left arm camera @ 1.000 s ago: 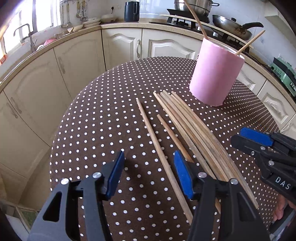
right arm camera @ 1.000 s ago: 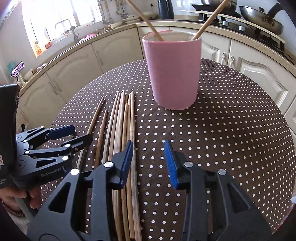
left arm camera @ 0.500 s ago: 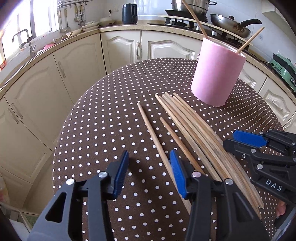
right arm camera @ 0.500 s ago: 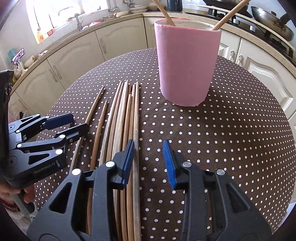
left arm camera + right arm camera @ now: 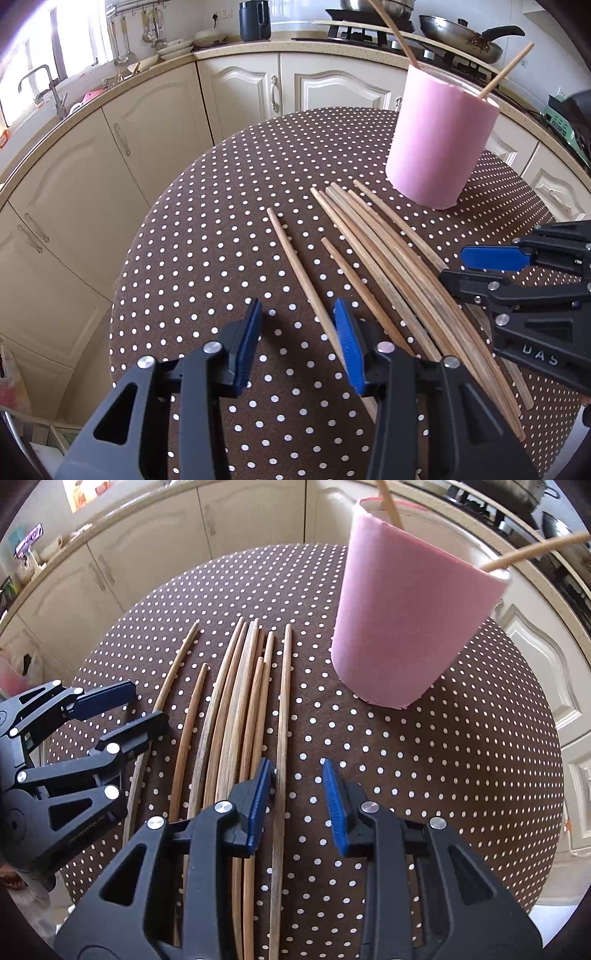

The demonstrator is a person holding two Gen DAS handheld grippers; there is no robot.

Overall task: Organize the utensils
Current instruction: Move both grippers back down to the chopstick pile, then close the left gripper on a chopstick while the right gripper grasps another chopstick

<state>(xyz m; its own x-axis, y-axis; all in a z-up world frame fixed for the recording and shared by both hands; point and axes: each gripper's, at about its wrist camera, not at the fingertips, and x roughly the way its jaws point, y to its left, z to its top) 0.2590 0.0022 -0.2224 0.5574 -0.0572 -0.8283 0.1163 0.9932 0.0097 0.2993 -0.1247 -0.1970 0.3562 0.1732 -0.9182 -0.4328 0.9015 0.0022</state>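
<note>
Several wooden chopsticks lie side by side on the round brown polka-dot table; they also show in the right wrist view. A pink cup stands behind them with two chopsticks in it, also seen in the right wrist view. My left gripper is open and empty, low over the leftmost chopstick. My right gripper is open and empty, low over the rightmost chopstick, which lies between its jaws.
Cream kitchen cabinets curve around the table's far side. A sink and tap are at far left, a stove with a pan behind the cup. The table edge drops off at left.
Both grippers have moved lower and forward toward the chopsticks. The right gripper has shifted so the rightmost chopstick now lies between its jaws. Both stay open.
</note>
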